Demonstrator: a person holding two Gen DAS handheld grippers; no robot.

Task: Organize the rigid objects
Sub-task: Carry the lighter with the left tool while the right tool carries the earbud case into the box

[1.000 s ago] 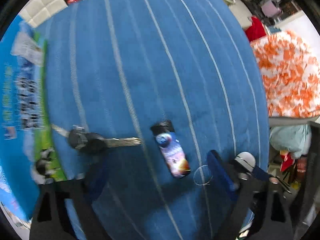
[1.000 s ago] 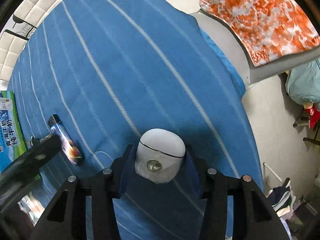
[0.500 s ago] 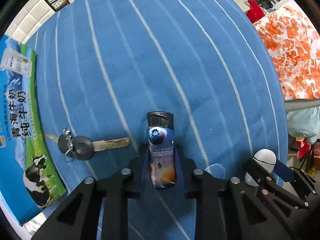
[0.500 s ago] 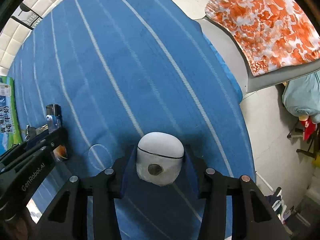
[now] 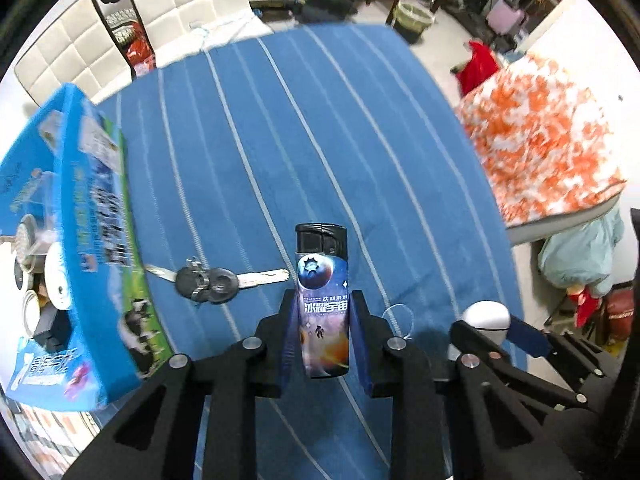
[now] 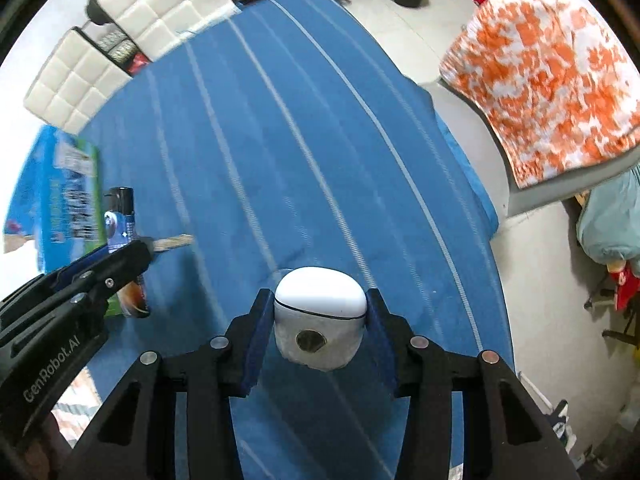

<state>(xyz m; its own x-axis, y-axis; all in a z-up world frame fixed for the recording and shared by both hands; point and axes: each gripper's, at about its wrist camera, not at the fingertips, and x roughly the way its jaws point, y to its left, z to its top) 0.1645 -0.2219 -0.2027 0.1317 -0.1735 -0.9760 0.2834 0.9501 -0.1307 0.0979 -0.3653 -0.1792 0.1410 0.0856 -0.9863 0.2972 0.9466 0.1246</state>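
Note:
My left gripper [image 5: 323,312] is shut on a lighter [image 5: 322,296] with a black cap and a space picture, held lifted above the blue striped cloth [image 5: 280,128]. My right gripper [image 6: 319,312] is shut on a white earbud case [image 6: 320,320], also lifted off the cloth. Keys [image 5: 212,280] with black heads lie on the cloth just left of the lighter. The right gripper with the white case shows at the lower right of the left wrist view [image 5: 486,316]. The lighter shows at the left of the right wrist view [image 6: 120,220].
A blue milk carton box [image 5: 68,232] stands open at the left with small items inside. White padded chairs [image 5: 120,32] stand beyond the table's far edge. An orange-patterned cloth [image 5: 548,152] covers furniture at the right. A thin ring [image 5: 398,320] lies on the cloth.
The left gripper closed on the lighter and raised it off the cloth. The right gripper lifted with the white case. Both views now tilt up toward the room.

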